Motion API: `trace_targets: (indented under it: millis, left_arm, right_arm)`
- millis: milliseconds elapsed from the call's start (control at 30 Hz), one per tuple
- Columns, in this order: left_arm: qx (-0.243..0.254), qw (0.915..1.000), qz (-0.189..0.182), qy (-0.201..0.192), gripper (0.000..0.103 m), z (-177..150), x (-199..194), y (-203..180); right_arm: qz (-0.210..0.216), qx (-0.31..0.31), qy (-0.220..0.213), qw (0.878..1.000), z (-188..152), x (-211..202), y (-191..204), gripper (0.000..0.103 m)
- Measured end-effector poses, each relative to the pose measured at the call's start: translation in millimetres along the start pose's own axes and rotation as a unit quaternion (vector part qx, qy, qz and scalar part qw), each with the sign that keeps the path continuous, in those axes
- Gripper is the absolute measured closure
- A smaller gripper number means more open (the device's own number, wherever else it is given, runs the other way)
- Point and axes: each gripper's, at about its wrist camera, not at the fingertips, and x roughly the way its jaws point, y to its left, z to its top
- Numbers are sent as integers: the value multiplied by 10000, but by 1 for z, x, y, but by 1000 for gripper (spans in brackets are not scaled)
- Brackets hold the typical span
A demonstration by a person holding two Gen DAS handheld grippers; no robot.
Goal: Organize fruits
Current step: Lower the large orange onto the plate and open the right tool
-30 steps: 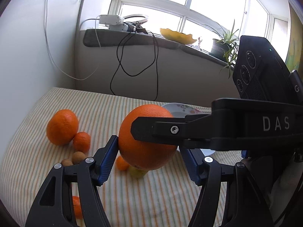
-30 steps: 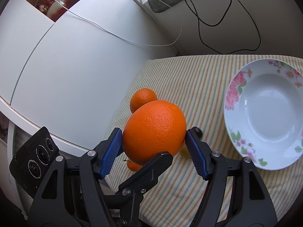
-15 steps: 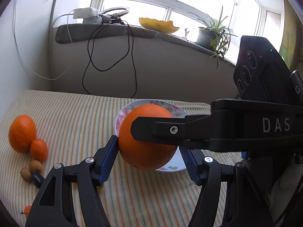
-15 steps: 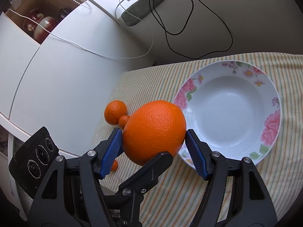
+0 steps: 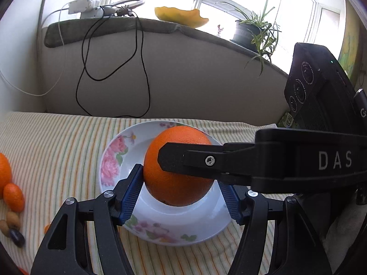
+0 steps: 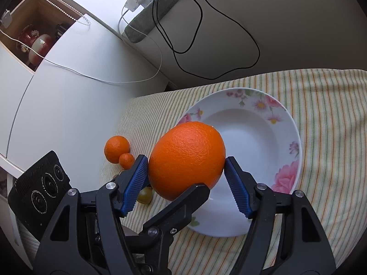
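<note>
The large round orange [image 5: 174, 190] [image 6: 183, 144] hangs over a white deep plate with pink flowers on its rim [image 5: 114, 158] [image 6: 284, 123]. It sits above the plate's left side as the right wrist camera sees it. Whether its underside touches the plate cannot be told.

The right gripper [image 6: 186, 159] pinches the orange, one ribbed blue pad pressed to each flank. The left gripper [image 5: 179, 176] closes on the same fruit from a crossing direction. Its left pad lies against the peel, while its other pad is partly hidden behind the right gripper's black finger, which runs across the front of the orange. In the right wrist view, one black finger of the left gripper rests against the orange's lower face.

The plate stands on a desk covered with a cream cloth striped in yellow and green [image 5: 57, 149] [image 6: 332, 114]. Left of the plate, well apart from it, a medium orange [image 6: 117, 147] touches a small mandarin [image 6: 126, 160] [image 5: 13, 197]. A green grape [image 6: 144, 194] lies nearer the gripper. Small brown fruits [image 5: 12, 220] and a dark one [image 5: 16, 238] lie in a row below the mandarin.

Behind the desk, a black cable [image 5: 142, 68] hangs from a grey window ledge [image 5: 160, 26]. The ledge carries a yellow bowl [image 5: 181, 17] and a potted plant [image 5: 250, 32].
</note>
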Motion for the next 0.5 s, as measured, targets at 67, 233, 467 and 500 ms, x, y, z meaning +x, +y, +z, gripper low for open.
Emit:
trace_targets:
  millis: [67,233,467,500]
  left_arm:
    - [-12,10000,-12,41,38,2,7,0]
    - [-79,9999,-39,128,38,5,21,3]
    - [-103,9998,-24,188,38,5,28,5]
    - [-109,9998,-25,181,38,5,28,5]
  right_arm:
    - [-7,35,12,10000,4,2,-6,31]
    - [-66,85,57,9999,12,9,-16,31]
    - [-70,157,119,9998,19,20,-24,31]
    - [-88,142,116,9998,20,21,-24,31]
